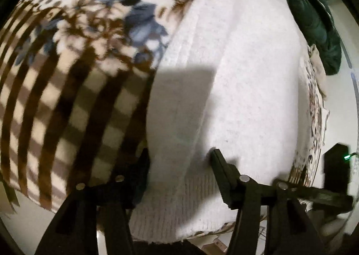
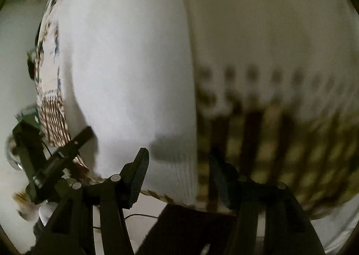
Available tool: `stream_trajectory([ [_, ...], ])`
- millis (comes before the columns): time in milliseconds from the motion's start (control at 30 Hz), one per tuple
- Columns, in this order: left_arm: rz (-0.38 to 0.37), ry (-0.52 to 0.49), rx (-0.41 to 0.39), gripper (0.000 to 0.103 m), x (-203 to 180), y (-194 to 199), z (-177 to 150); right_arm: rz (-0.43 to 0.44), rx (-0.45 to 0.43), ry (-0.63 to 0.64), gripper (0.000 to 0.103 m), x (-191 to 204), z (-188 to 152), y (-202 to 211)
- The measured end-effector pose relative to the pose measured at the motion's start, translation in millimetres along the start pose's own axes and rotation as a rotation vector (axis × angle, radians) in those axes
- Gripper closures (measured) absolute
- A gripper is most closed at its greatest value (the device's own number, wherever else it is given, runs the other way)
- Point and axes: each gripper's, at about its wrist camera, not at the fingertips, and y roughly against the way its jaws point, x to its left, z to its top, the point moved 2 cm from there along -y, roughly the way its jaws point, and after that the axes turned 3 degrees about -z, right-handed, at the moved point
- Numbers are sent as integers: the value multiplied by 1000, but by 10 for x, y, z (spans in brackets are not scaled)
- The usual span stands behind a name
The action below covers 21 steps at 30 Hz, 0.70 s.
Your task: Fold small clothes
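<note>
— What's lying between the left tongs [image 1: 179, 160]?
— A white knitted garment [image 1: 235, 75], spreading over a checked, flowered blanket [image 1: 67, 75]. The jaws are standing wide apart.
— And beyond?
— Dark green clothing [image 1: 314, 19] is lying there.

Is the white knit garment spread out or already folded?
Folded, at least partly: the white knit garment shows a layered lengthwise edge on the patterned blanket.

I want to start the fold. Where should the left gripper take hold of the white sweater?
Probably the ribbed hem of the white sweater, from the near edge. It lies flat, nearest the open left gripper, whose jaws already stand either side of it.
</note>
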Motion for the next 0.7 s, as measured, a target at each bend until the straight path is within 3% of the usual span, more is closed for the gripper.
stream_trajectory([
  [67,-11,-13,-3,47,-10,-38,24,54,-52,-61,45,-90,-108,-143],
  [100,-15,-27,-8,47,-17,-57,17,77,-82,-78,51,-105,-131,-144],
  [133,-21,-37,-23,50,-16,-61,1,103,-108,-94,91,-118,-154,-136],
  [167,-20,-37,-34,60,-18,-63,-26,144,-116,-109,93,-121,-187,-127],
  [200,-25,-41,-41,94,-11,-34,-79,148,-132,-135,93,-165,-245,-83],
  [367,-81,-89,-53,92,-20,106,-194,155,-163,-147,94,-330,-568,0],
  [433,-127,-36,-28,80,72,31,-125,163,-155,-168,87,-399,-501,-57],
  [533,-155,0,19,79,171,-107,-41,148,-131,-155,66,-464,-427,-116],
  [700,-165,-31,14,81,112,-143,-58,134,-109,-129,60,-448,-329,-155],
])
